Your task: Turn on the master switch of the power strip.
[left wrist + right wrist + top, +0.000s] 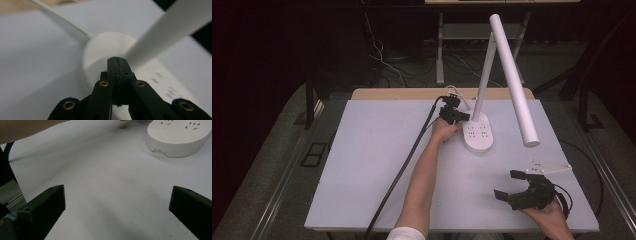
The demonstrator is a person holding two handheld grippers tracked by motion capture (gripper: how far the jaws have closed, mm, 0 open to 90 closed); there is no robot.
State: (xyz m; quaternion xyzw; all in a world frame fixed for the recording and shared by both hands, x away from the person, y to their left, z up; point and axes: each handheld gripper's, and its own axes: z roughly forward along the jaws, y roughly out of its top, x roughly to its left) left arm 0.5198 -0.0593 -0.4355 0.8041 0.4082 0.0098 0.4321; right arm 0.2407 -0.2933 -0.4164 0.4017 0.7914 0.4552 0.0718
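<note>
A white desk lamp stands at the table's far middle, with an oval base (478, 135) that carries socket slots and a long tube head (514, 80) slanting down to the right. My left gripper (464, 117) is shut with nothing between its jaws, and its tip is at the base's left end beside the upright post. In the left gripper view the shut tips (116, 60) sit right over the base (100, 47) where the post (170, 30) rises. My right gripper (506, 184) rests open near the front right, and its view shows the base (175, 137) ahead.
The white tabletop (372, 165) has bare room to the left and in the middle. A black cable (407, 165) trails along the left forearm (25, 127) to the front edge. The lamp's thin white cord (62, 17) runs off the back. Dark floor and desk legs lie behind.
</note>
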